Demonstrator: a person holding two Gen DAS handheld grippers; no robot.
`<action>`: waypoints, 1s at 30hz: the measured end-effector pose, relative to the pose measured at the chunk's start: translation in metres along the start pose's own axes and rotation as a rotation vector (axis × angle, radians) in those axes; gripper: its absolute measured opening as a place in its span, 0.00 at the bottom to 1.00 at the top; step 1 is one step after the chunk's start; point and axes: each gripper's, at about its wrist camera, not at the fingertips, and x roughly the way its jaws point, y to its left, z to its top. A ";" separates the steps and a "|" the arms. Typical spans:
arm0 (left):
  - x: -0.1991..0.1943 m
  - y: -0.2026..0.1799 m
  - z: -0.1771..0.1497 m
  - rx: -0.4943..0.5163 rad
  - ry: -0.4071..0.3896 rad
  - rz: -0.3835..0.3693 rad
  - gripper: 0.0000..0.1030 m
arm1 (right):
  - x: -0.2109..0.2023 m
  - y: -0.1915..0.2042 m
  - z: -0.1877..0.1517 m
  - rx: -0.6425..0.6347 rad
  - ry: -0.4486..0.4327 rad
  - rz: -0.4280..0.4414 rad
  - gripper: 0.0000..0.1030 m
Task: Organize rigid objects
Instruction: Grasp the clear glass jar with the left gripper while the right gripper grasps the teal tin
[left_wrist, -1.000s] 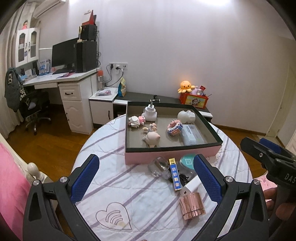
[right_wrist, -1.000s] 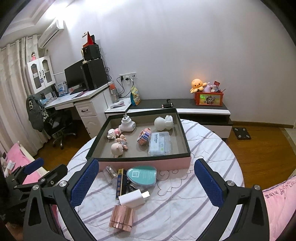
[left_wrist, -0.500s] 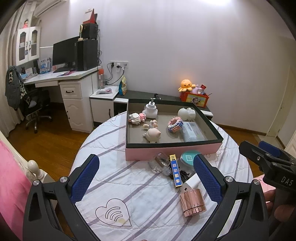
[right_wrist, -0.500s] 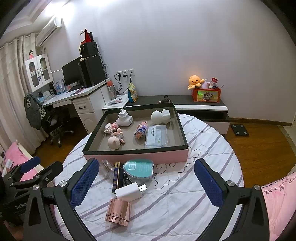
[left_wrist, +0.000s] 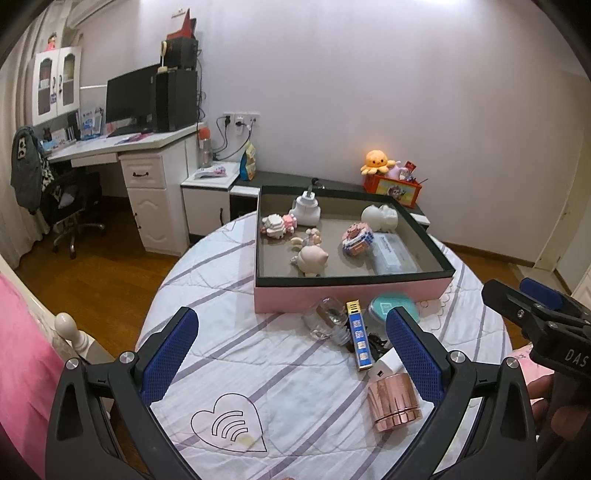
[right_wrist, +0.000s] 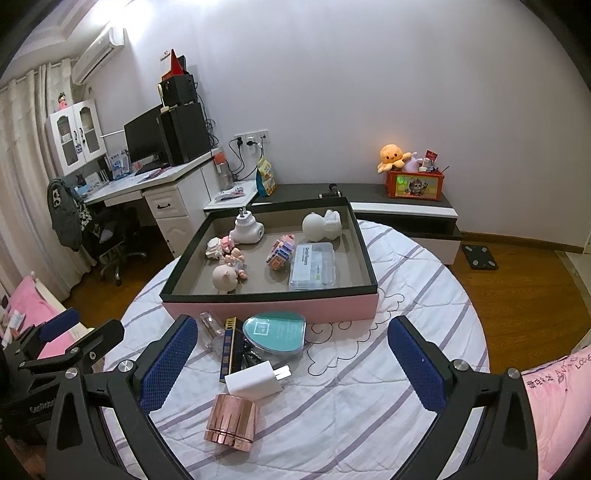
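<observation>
A pink box with a dark rim (left_wrist: 351, 293) (right_wrist: 273, 308) sits on the round table and holds several small figurines and a clear case (right_wrist: 313, 266). In front of it lie a rose-gold cylinder (left_wrist: 393, 402) (right_wrist: 232, 417), a white charger plug (right_wrist: 255, 380), a teal heart-shaped case (right_wrist: 275, 332), a blue flat pack (left_wrist: 358, 339) and a clear bottle (left_wrist: 327, 319). My left gripper (left_wrist: 291, 354) is open and empty above the table's near side. My right gripper (right_wrist: 291, 363) is open and empty above the loose items.
The table has a striped white cloth (left_wrist: 229, 354). A white desk with a monitor (left_wrist: 129, 96) and an office chair (left_wrist: 70, 206) stand at the left. A low cabinet with an orange plush (right_wrist: 393, 157) is behind. Pink bedding (right_wrist: 554, 398) lies at the right.
Both grippers have drawn back and risen a little, so the table and box look lower and farther. Nothing on the table has moved.
</observation>
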 end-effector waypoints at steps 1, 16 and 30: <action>0.003 0.000 -0.001 0.000 0.007 0.001 1.00 | 0.003 -0.002 0.000 0.001 0.009 -0.002 1.00; 0.071 -0.004 -0.014 0.009 0.140 0.006 1.00 | 0.065 -0.009 -0.013 -0.010 0.158 0.014 1.00; 0.110 0.010 -0.020 -0.021 0.214 0.021 1.00 | 0.132 -0.007 -0.020 -0.013 0.302 0.088 1.00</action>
